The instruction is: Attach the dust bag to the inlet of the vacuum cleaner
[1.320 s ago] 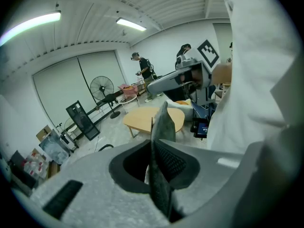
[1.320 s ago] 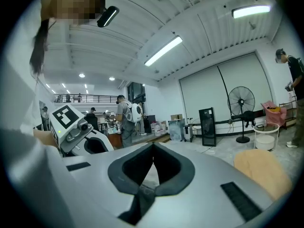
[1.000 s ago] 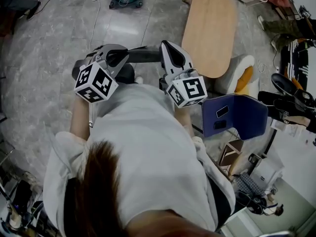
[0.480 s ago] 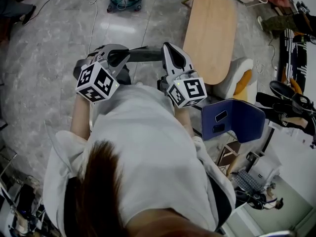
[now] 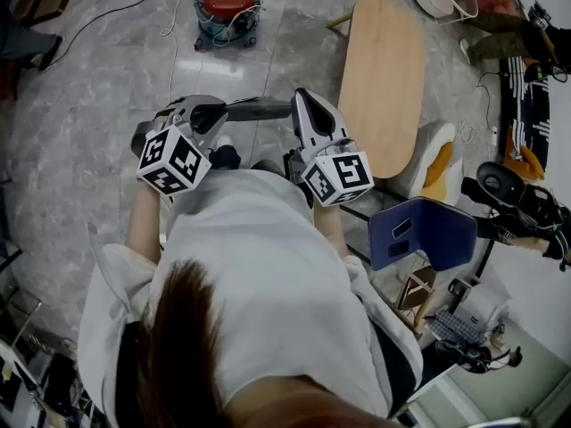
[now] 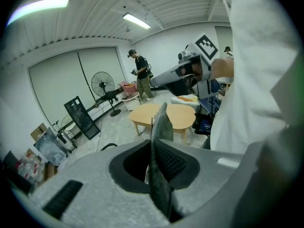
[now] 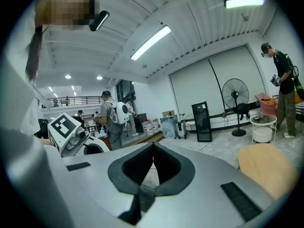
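In front of the person's chest, both grippers are held side by side above the pale stone floor [image 5: 89,105], well apart from the task's target. The left gripper [image 5: 201,112] is clenched on the dust bag [image 5: 254,109]: in the left gripper view a thin grey sheet with a mesh-like texture is pinched edge-on between the two pads and sticks out past the tips. From that grip the bag is seen in the head view as a flat grey strip running rightward to the side of the right gripper [image 5: 303,96]. The right gripper's jaws are pressed fully together, tip against tip, with nothing standing out beyond them. A dark strip is seen in the seam near their root, but whether that is the bag's edge cannot be told. The vacuum cleaner [image 5: 227,3], red-topped, is seen at the far edge of the head view, slightly left of the grippers, with its cable trailing over the floor. To the far right, a light wooden table [image 5: 384,61] is placed.
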